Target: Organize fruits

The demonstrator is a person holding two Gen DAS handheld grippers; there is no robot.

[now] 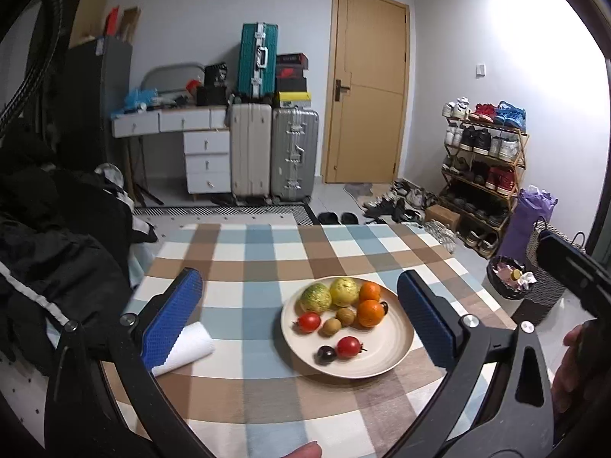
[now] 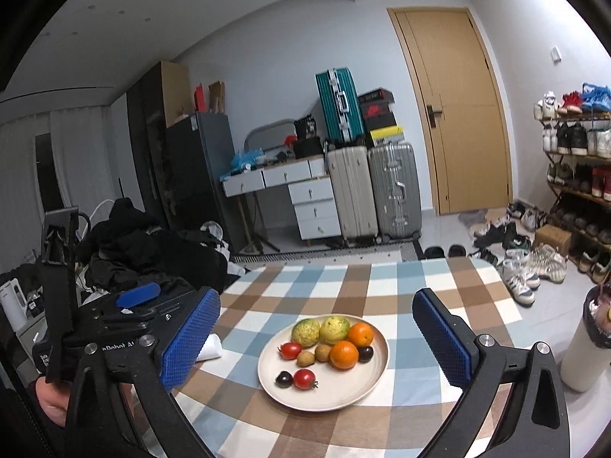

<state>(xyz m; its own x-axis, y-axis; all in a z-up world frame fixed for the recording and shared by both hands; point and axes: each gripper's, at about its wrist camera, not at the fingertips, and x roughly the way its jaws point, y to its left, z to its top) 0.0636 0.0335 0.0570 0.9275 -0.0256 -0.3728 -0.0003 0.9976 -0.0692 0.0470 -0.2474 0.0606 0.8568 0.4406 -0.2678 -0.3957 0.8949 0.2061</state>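
A cream plate (image 1: 382, 351) (image 2: 343, 389) sits on the checked tablecloth (image 1: 244, 252) and holds all the fruit. Two yellow-green fruits (image 1: 316, 297) lie at its far side, beside two oranges (image 1: 370, 313). Two brown kiwis (image 1: 331, 326), two red tomatoes (image 1: 348, 346) and a dark plum (image 1: 326, 354) lie nearer. My left gripper (image 1: 299, 280) hovers open above the table, its blue pads (image 1: 172, 320) wide apart with nothing between them. My right gripper (image 2: 316, 297) is also open and empty, above and in front of the plate.
A white paper roll (image 1: 187, 347) lies on the table left of the plate. Dark clothes (image 1: 57, 252) are piled at the left. Baskets (image 1: 542, 286) stand by the table's right edge. Suitcases (image 1: 267, 152), a door and a shoe rack (image 1: 485, 168) are behind.
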